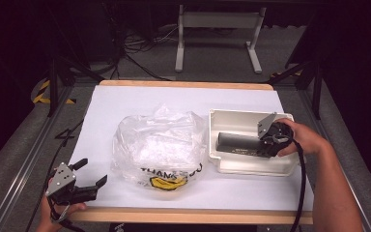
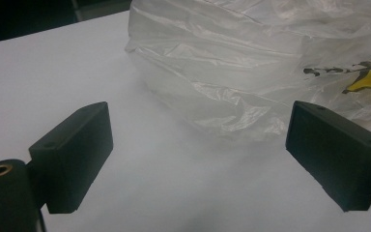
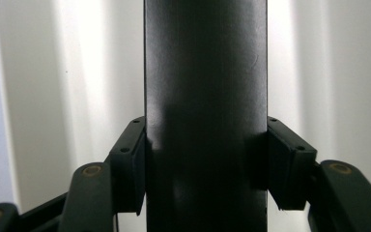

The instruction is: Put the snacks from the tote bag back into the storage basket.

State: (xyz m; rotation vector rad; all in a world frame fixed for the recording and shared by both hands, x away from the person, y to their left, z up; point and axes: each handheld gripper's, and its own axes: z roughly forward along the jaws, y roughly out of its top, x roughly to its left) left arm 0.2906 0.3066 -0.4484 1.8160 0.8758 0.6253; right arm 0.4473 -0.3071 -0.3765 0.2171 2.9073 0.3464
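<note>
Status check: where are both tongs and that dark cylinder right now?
Right tongs shut on dark cylinder in white tray. Left tongs open, idle beside plastic bag. Nothing in the way.

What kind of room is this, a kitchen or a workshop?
Probably a lab or workshop set up for recording handling tasks, not a kitchen. The white-topped table stands on grey carpet inside a dark metal frame, loose cables trail on the floor behind, and another bare bench frame stands beyond.
</note>
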